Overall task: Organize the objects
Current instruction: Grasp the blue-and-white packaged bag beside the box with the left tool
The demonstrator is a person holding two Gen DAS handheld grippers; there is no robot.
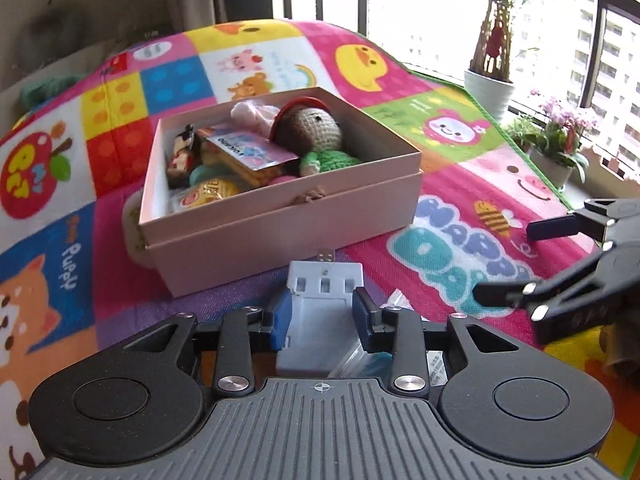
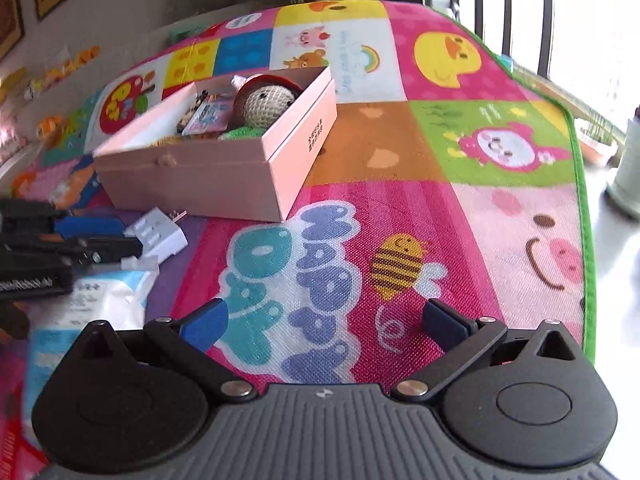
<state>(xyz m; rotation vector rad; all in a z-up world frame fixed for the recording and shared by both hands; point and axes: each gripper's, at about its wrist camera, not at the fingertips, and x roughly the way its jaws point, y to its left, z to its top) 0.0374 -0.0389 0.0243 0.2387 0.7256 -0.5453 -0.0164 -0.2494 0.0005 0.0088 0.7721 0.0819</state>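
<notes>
A white battery charger [image 1: 316,300] lies on the play mat just in front of the pink box [image 1: 280,220]. My left gripper [image 1: 320,314] straddles it, one blue pad on each side, and I see no firm press, so it reads as open. In the right wrist view the charger [image 2: 158,236] sits at the left gripper's [image 2: 116,236] tips. The box [image 2: 224,184] holds a crocheted doll [image 1: 312,128], a card packet and snack items. My right gripper [image 2: 324,320] stands wide open over the mat with nothing between its fingers; in the left wrist view this right gripper [image 1: 506,262] reaches in from the right.
A clear plastic packet [image 2: 104,292] with blue print lies on the mat under and beside the left gripper. The colourful mat [image 2: 400,200] ends at a green border on the right. Potted plants [image 1: 490,84] stand on the window sill beyond.
</notes>
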